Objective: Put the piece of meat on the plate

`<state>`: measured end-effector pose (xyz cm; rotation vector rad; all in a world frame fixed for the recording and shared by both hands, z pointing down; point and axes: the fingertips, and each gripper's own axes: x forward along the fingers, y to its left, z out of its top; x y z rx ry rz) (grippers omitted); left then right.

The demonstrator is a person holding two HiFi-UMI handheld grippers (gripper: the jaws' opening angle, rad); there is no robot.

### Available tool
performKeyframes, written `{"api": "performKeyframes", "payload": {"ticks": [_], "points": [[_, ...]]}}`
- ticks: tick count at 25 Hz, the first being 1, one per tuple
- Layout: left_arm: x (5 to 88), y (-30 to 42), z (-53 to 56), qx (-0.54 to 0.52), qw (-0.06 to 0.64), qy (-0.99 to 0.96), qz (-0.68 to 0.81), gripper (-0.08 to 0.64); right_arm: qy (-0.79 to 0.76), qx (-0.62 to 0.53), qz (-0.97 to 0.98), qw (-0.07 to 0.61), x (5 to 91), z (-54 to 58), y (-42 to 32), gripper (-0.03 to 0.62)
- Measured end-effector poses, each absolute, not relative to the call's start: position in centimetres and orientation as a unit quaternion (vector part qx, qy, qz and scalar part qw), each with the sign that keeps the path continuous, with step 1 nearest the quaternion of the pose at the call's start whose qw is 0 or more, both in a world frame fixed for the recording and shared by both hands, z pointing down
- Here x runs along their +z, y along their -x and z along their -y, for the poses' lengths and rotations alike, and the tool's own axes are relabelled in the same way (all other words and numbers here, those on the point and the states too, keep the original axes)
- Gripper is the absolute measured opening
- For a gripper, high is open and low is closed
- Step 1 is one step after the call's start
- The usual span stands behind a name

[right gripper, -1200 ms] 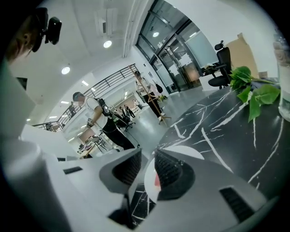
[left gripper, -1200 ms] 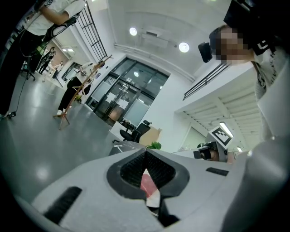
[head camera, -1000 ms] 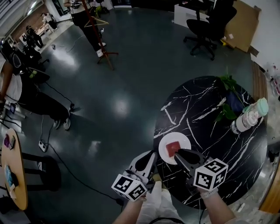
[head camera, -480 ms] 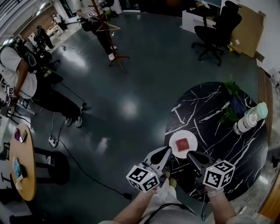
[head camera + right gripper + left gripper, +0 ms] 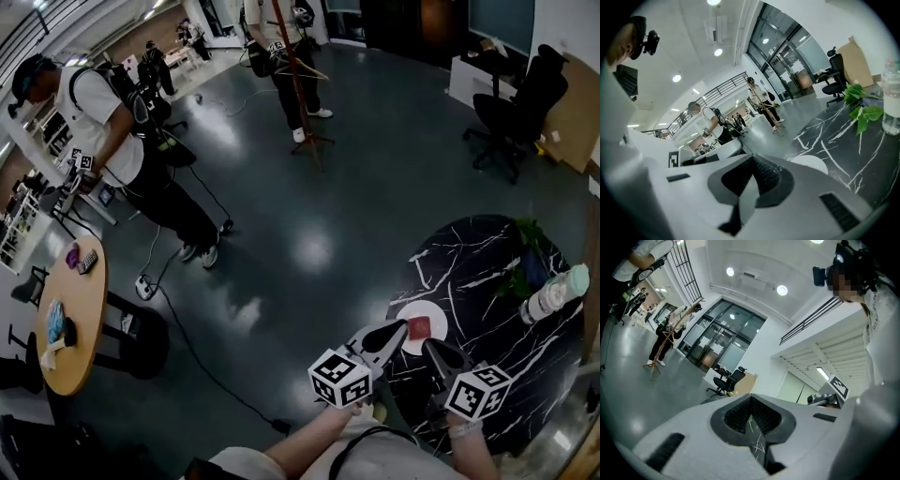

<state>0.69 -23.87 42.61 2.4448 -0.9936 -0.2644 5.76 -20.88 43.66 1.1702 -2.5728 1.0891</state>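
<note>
The meat [image 5: 419,327] lies on the white plate [image 5: 437,322] on the black marble bench [image 5: 511,323], so the job looks done, with the left tool [image 5: 397,329] and right tool [image 5: 431,347] both closed on nothing just beside the plate.

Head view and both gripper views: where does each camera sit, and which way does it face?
Head view: worn by the person, looking steeply down at the marble table and floor; forearms, left gripper and right gripper show.
Left gripper view: rides the left gripper, looking along shut jaws, tilted up toward glass doors and ceiling; the person's head shows.
Right gripper view: rides the right gripper, looking across the table toward the plant; the person's head shows.
Shared: head and right gripper views both show plate, plant, bottle.
</note>
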Motion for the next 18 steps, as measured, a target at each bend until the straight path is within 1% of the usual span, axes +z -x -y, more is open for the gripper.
{"api": "performKeyframes", "payload": {"ticks": [8,18], "points": [[40.6,-0.4,24.3,-0.093,0.219,-0.901,0.362,0.008,-0.398,0.331,0.855,0.039,41.5,21.5,-6.3,0.012],[41.0,-0.6,24.8,-0.088,0.220,-0.902,0.362,0.008,-0.409,0.326,0.852,0.032,41.7,22.2,-7.3,0.011]]}}
